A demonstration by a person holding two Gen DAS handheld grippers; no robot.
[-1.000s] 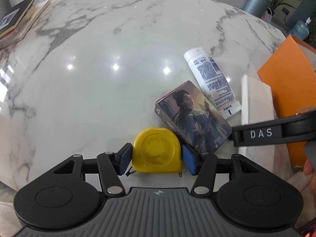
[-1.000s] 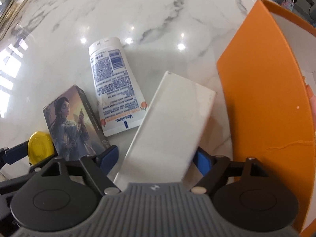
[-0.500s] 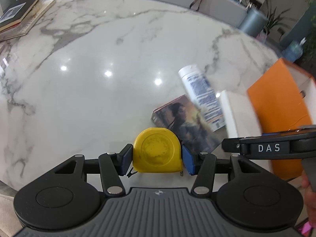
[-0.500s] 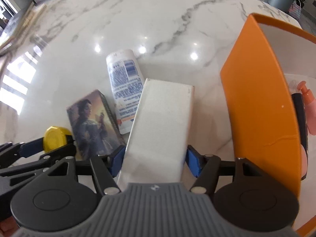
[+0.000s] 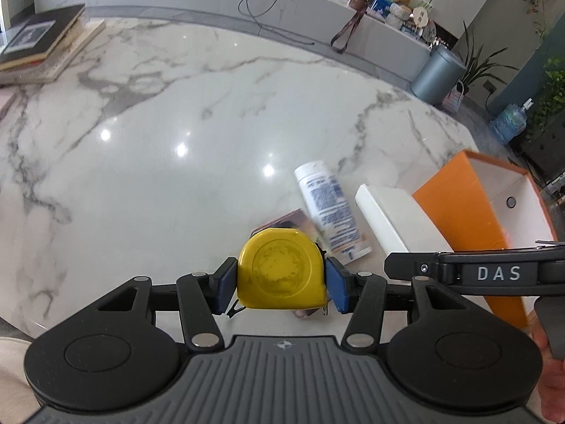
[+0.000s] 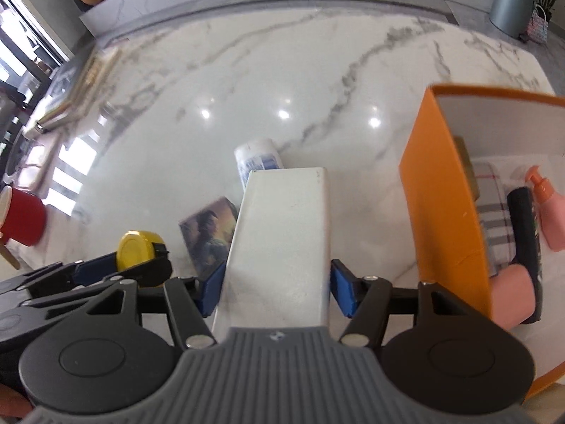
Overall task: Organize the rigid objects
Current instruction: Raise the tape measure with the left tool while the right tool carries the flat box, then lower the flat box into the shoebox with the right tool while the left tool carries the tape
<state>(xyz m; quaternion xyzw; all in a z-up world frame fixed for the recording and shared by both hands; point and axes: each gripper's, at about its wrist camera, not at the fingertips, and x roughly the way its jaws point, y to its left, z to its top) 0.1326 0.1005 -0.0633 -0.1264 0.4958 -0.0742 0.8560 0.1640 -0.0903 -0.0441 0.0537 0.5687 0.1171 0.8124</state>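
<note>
My left gripper [image 5: 281, 284] is shut on a yellow tape measure [image 5: 280, 270] and holds it above the marble table [image 5: 159, 176]. My right gripper [image 6: 277, 289] is shut on a long white box [image 6: 286, 229], which is lifted and points towards the far side of the table. In the left wrist view the white box [image 5: 395, 219] hangs just left of the open orange box [image 5: 459, 205]. A white lotion tube [image 5: 328, 208] and a picture-printed card box [image 6: 208, 233] lie on the table below. The tape measure [image 6: 136, 247] also shows in the right wrist view, at lower left.
The orange box [image 6: 445, 212] holds a pink pump bottle [image 6: 551, 212], a black object [image 6: 526, 233] and plaid cloth [image 6: 494, 212]. Stacked books [image 5: 39, 46] lie at the far left. A red cup [image 6: 21, 219] stands at the left edge, a grey bin [image 5: 438, 74] beyond the table.
Both grippers have risen with their objects. The white box has come up off the table and swung straight ahead. The tube and the card box now look smaller and lie farther below.
</note>
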